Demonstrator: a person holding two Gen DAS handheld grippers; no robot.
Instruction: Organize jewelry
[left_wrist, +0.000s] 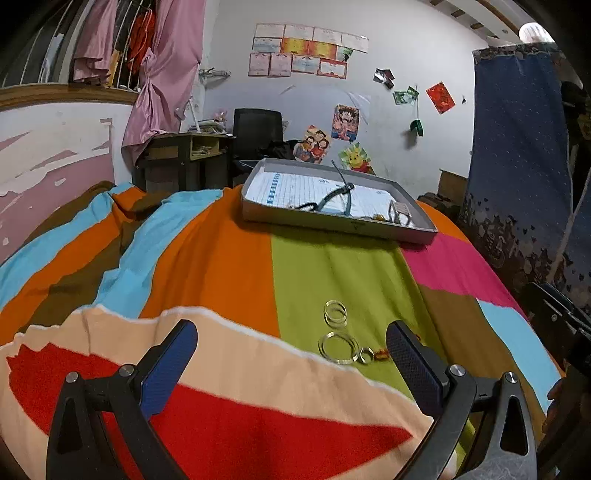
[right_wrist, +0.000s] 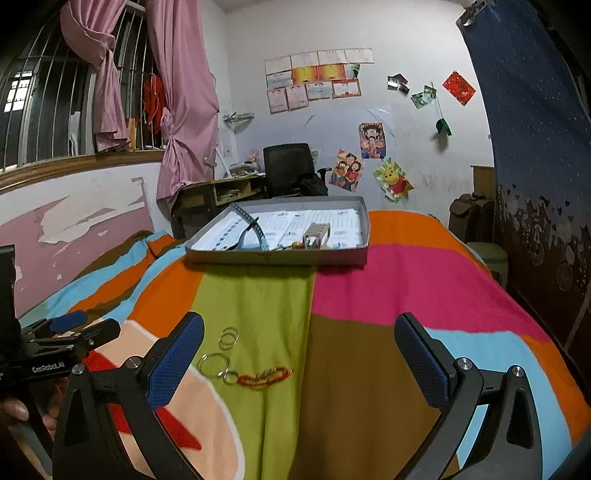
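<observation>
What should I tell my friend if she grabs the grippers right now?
Left gripper: jaws open, holding nothing.
Right gripper: jaws open, holding nothing.
On the blanket's green stripe, near both grippers: two pairs of rings, a small ring and a red bracelet.
Tray at the far end already holds a few pieces.
Left to do: move the rings and bracelet into the tray.

Dim indoor light, soft shadows — slight blur, fisheye-warped dark corners
</observation>
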